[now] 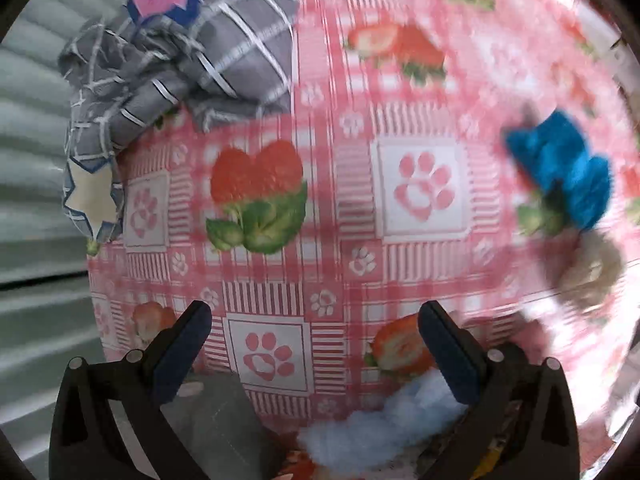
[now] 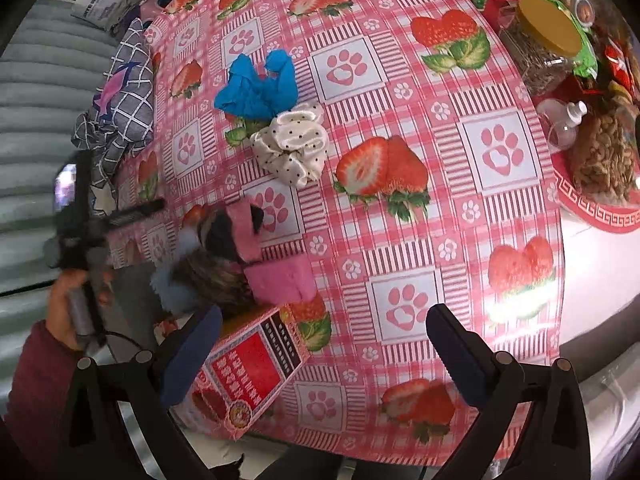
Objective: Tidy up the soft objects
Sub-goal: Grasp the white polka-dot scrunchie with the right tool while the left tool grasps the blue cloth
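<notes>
Sorting looks to be partway along, judging by what lies where: a red box (image 2: 244, 372) at the near edge of the worktop (image 2: 460, 240) already has soft things heaped at its far end, a pink fluffy piece (image 2: 276, 276), a pale blue fluffy piece (image 2: 172, 280) and something dark and striped between them, though whether they sit inside the box or just behind it is hard to tell. Beyond the box, toward the middle of the strawberry-and-paw cloth, a cream dotted scrunchie (image 2: 294, 148) and a bright blue cloth (image 2: 258, 88) lie touching each other, uncollected. A grey checked fabric (image 2: 128, 96) is bunched at the worktop's edge, well left of the box. The left gripper (image 1: 316, 344) hangs over the cloth with its jaws spread wide and nothing between them, the pale blue fluff just below it. The right gripper (image 2: 324, 344) stands above the box's near end, jaws equally wide and empty. The likely next move is a reach out from the box to the scrunchie or blue cloth, pinching one without dragging its neighbour. Jars and packets crowd the worktop far right of the box.
</notes>
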A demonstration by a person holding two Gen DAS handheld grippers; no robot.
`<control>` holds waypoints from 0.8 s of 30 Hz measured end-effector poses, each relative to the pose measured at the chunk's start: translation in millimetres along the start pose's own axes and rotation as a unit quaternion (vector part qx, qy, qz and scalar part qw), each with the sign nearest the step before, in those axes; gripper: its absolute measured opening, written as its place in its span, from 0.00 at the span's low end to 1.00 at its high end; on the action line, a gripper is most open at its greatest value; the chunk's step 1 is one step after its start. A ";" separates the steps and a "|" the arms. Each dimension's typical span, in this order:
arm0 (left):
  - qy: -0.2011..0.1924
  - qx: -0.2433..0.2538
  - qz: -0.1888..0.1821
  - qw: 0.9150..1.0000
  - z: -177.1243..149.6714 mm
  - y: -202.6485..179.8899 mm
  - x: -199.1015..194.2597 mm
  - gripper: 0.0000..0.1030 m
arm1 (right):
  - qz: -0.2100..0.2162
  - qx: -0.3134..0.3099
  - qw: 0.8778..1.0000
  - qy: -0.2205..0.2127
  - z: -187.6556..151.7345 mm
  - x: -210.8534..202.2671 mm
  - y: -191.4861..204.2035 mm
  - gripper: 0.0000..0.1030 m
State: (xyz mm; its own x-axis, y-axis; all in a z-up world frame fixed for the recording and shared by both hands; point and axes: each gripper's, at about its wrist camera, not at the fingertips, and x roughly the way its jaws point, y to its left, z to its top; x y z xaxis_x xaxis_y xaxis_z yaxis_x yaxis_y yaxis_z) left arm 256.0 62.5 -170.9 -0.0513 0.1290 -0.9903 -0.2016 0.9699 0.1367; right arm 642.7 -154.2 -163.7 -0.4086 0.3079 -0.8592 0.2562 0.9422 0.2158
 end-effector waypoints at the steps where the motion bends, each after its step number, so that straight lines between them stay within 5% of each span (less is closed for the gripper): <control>1: -0.003 0.005 -0.003 1.000 -1.9 0.9 -5.8 1.00 | -0.002 -0.002 1.000 0.001 3.5 2.1 0.5 1.00; 13: 0.009 0.011 -0.075 0.997 -1.1 -31.0 -15.5 1.00 | -0.071 -0.075 0.994 -0.029 77.3 63.0 43.9 1.00; 20: 0.003 0.006 -0.115 0.993 31.2 -60.1 -17.9 1.00 | -0.096 -0.113 0.988 -0.029 93.2 109.2 58.6 1.00; 21: 0.001 0.005 -0.118 0.993 36.6 -65.0 -17.2 1.00 | -0.100 -0.118 0.987 -0.037 91.5 110.7 59.4 0.96; 24: -0.003 0.010 -0.126 0.992 50.4 -80.4 -10.2 1.00 | -0.101 -0.141 0.984 -0.045 88.4 112.3 62.2 0.51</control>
State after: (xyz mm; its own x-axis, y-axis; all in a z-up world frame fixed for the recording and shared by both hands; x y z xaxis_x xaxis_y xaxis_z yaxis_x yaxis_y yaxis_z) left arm 322.0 -6.3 -173.0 0.0032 -0.1168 -0.9932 -0.1875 0.9755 -0.1153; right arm 690.2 -72.7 -287.8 -0.3441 0.1090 -0.9326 -0.0816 0.9860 0.1453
